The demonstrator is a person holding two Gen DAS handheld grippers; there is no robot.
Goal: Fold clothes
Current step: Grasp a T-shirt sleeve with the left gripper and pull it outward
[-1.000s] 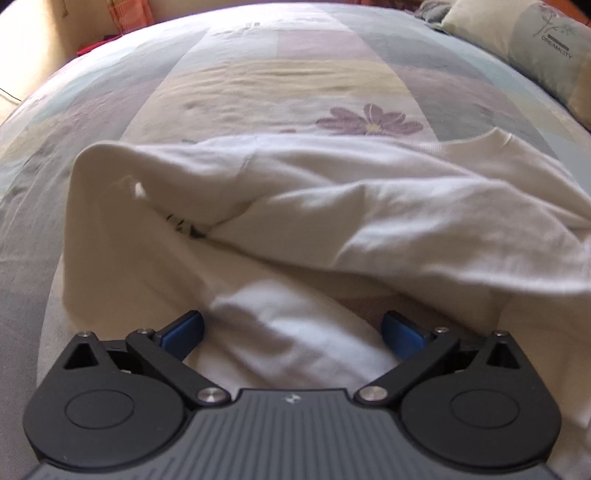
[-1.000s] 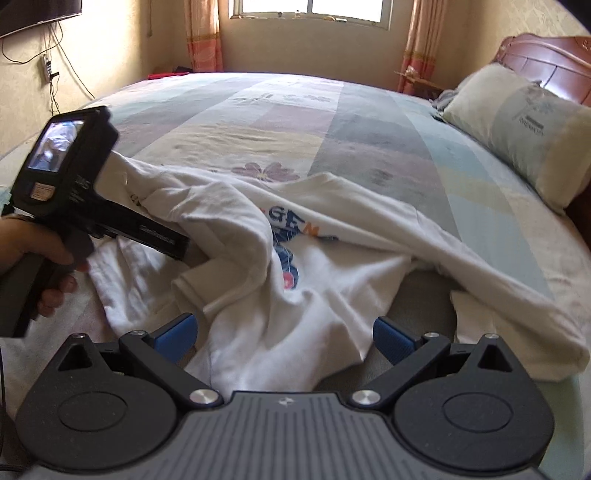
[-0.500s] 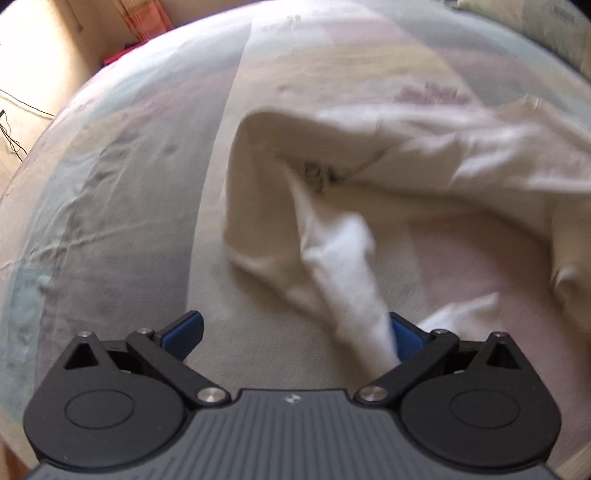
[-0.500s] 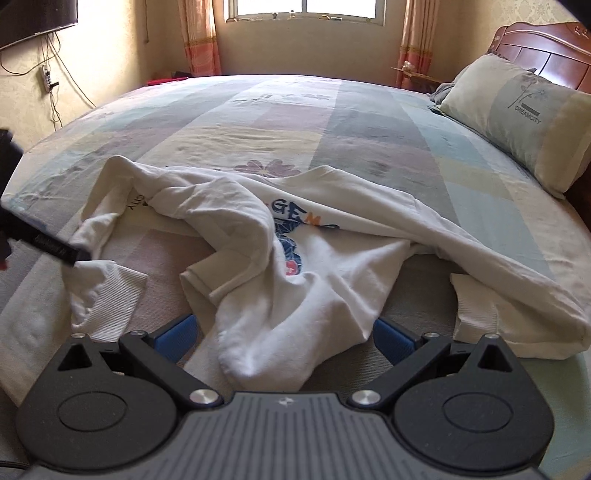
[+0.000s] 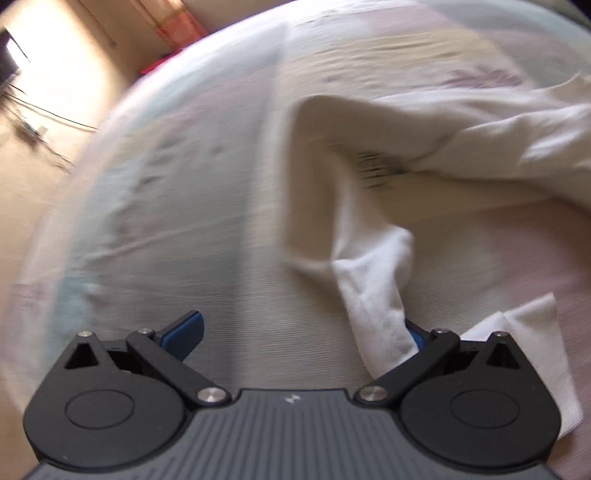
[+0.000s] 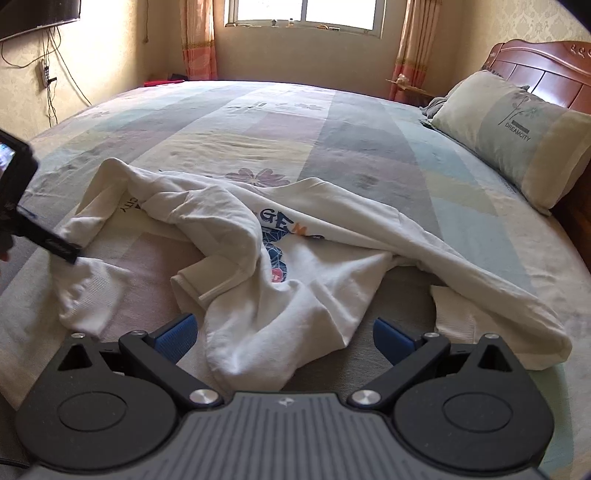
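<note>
A white sweatshirt [image 6: 295, 266] with a blue and orange print lies crumpled on the bed [image 6: 280, 122]. My right gripper [image 6: 284, 334] is open just before its near fold, the cloth lying between the blue pads [image 6: 175, 334] without being pinched. One sleeve stretches left to a ribbed cuff [image 6: 85, 295]. The left wrist view is blurred. There the cuff [image 5: 376, 295] rests against the right pad of my left gripper [image 5: 299, 328], which stands wide open over bare sheet. From the right wrist view, the left gripper [image 6: 64, 253] reaches in from the left edge, next to the sleeve.
A pillow [image 6: 517, 136] leans on the wooden headboard [image 6: 535, 62] at the right. A window [image 6: 306, 14] with curtains is beyond the bed. A dark screen [image 6: 37, 14] and cables hang on the left wall. Patchwork sheet [image 5: 177, 206] spreads left of the sweatshirt.
My left gripper has swung out to the left of the heap, and the sleeve with its cuff now lies stretched leftward. The right gripper has barely moved.
</note>
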